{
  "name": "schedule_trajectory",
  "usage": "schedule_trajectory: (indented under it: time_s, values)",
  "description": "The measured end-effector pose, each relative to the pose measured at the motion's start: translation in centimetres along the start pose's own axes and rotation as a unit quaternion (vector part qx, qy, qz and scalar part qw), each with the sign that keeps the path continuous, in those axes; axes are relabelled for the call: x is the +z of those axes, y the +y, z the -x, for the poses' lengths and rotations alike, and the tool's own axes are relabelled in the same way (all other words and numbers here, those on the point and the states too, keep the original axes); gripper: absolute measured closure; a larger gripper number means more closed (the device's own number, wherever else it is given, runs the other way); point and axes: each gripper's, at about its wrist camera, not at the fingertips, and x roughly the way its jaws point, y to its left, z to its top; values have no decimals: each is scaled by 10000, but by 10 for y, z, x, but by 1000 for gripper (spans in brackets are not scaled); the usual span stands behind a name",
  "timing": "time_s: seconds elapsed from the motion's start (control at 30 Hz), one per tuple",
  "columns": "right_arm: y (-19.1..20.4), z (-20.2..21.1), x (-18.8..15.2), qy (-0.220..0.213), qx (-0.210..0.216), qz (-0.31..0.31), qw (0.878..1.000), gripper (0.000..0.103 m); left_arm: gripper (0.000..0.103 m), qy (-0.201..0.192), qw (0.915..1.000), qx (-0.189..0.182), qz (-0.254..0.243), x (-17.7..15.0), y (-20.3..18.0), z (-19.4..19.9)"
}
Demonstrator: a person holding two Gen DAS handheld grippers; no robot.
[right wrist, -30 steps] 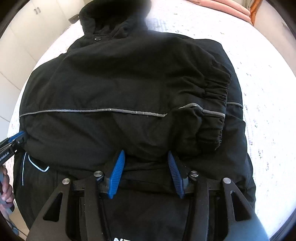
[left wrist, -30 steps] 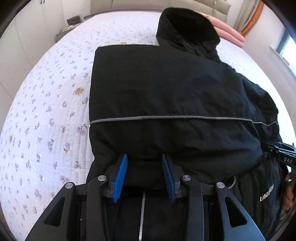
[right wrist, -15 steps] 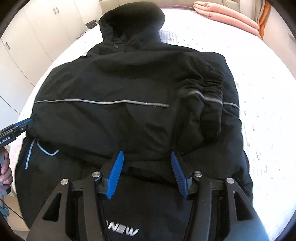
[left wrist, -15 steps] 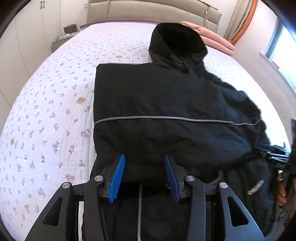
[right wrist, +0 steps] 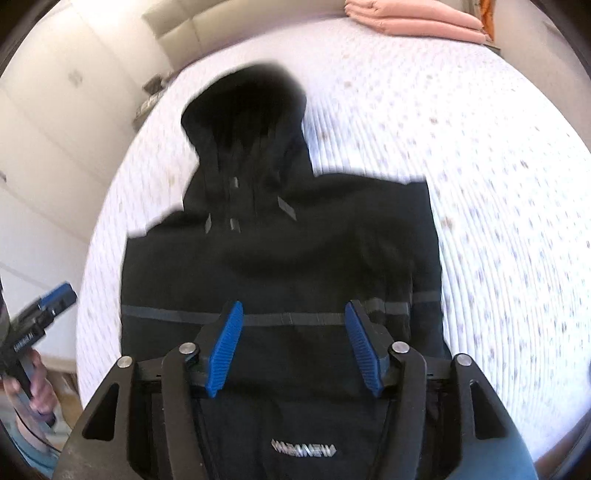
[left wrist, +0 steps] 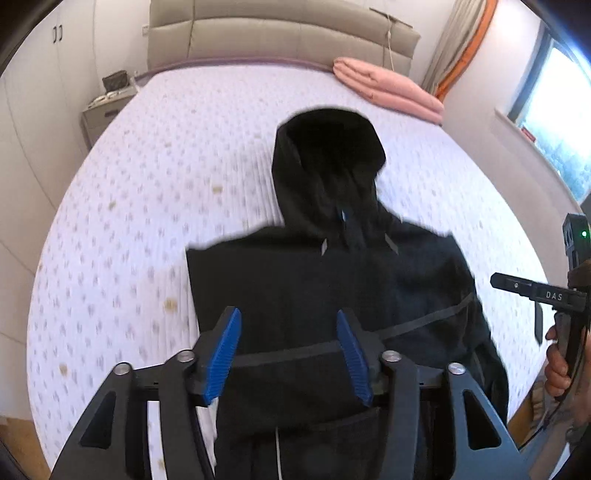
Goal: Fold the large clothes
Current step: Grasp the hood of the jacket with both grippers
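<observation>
A black hooded jacket (left wrist: pixel 332 288) lies on a bed (left wrist: pixel 147 192) covered by a white quilt with small flowers, and it fills the centre and lower half of both wrist views. Judging from how it lies, one fold is done: the sides are tucked in so the body forms a tidy rectangle, and the hood (right wrist: pixel 243 122) points toward the top of the frame, toward the padded headboard (left wrist: pixel 280 33). The left gripper (left wrist: pixel 288 354) and the right gripper (right wrist: pixel 293 347) both hover above the jacket's lower part; their blue-padded jaws are opening and nothing is between them, so the cloth is released. The step in hand looks like a pause between folds. The next move probably calls for both tongs to come down on a fresh edge, perhaps the hem nearest the camera or the hood, and to carry it across evenly so the rectangle halves without skewing. The jacket looks thick and padded, with a thin grey reflective stripe (right wrist: pixel 295 317) running across it and a pale logo (right wrist: pixel 303 448) low in the right view. A folded pink blanket (left wrist: pixel 388 88) rests at the upper right, near the headboard. Both pictures are somewhat blurred.
</observation>
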Motion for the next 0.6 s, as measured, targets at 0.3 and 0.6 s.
schedule_trajectory:
  time_s: [0.3,0.6]
  values:
    - [4,-53,123,-333,106,-22,9994,38,37,-183,9993,-156,278,108,-7,-74]
    - [-9,-141,239,-269,-25,62,9996,37,37,226,9979,-15,605,201,-7,-201]
